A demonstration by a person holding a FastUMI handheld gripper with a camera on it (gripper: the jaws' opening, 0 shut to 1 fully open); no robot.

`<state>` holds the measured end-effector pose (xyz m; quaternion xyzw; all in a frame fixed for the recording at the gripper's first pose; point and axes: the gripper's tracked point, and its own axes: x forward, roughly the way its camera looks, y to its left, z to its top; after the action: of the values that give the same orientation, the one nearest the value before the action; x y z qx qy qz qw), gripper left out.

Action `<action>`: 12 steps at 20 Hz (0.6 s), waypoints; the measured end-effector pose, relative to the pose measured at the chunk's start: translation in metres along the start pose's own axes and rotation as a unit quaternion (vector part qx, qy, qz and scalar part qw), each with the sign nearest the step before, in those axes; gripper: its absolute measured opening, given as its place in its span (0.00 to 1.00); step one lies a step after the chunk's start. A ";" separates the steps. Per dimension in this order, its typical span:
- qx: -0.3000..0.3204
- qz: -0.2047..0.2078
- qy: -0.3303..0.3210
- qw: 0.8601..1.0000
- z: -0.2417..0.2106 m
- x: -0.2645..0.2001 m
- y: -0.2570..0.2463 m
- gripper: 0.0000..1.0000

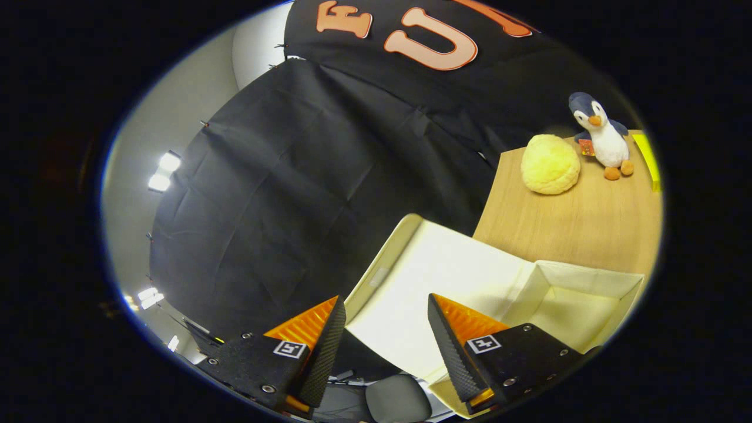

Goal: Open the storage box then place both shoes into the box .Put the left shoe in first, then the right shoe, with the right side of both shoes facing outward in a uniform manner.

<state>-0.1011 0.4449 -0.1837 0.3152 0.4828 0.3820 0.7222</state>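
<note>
Your gripper (385, 329) has its fingers spread wide apart with nothing between them; neither finger presses on anything. The view is rolled over to one side, so the worktop (576, 223) runs off at a steep slant beyond the fingers. The storage box (564, 299), pale cream fabric, sits on the near part of the worktop just ahead of the fingers, and its lid (435, 276) is swung back and lying open, a flat pale panel that reaches out past the worktop's edge and passes between and behind your fingertips. You cannot tell from here whether the one finger in front of the lid touches it or only hangs over it. The box's inside looks bare, with its walls standing up. Farther along the worktop, well apart from the box, a yellow fluffy ball (550, 164) sits just beside a toy penguin (602, 135), and a yellow strip (649, 155) lies near the far edge. Dark booth cloth (305, 194) hangs beyond the lid.
</note>
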 end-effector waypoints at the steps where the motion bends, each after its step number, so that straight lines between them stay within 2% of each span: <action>1: -0.016 -0.023 -0.003 1.000 -0.003 -0.008 -0.015 0.85; 4: -0.051 -0.098 -0.026 0.994 -0.006 -0.043 -0.070 0.88; 6: -0.065 -0.155 -0.046 0.985 -0.006 -0.075 -0.110 0.89; 8: -0.073 -0.219 -0.056 0.971 -0.011 -0.109 -0.153 0.89; 12: -0.086 -0.343 -0.043 0.935 -0.041 -0.178 -0.236 0.89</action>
<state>-0.1244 0.1757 -0.3102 0.0836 0.4955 0.1373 0.8536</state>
